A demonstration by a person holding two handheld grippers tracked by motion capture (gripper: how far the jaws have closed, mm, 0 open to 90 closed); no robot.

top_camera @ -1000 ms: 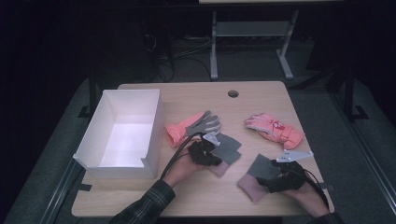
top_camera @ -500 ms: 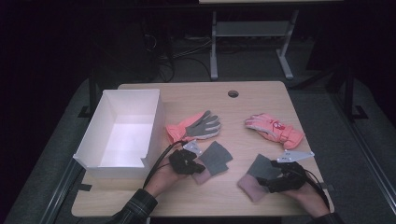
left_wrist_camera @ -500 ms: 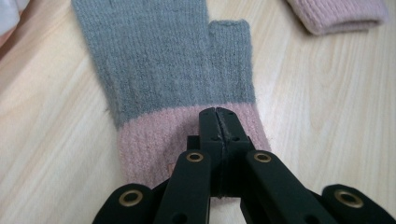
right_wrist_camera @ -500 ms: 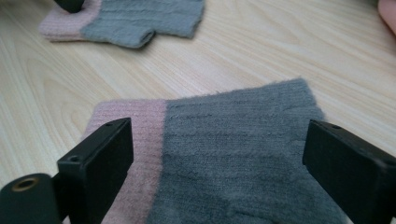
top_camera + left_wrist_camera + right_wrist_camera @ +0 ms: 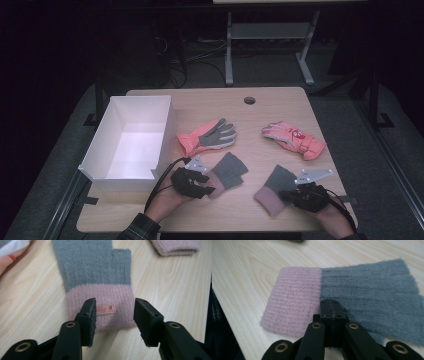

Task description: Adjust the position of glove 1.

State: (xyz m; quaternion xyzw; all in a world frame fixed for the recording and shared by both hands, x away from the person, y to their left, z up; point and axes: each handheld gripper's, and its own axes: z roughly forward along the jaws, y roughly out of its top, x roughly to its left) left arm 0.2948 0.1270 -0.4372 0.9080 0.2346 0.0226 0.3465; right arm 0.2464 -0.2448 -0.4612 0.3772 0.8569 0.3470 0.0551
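Knit mittens (image 5: 227, 170) (image 5: 272, 189) lie on the table (image 5: 280, 100), none yet in the white box (image 5: 95, 155): left gripper (image 5: 113, 315), jaws just opening, straddles one cuff; right gripper (image 5: 331, 305) jaws meet above the other.
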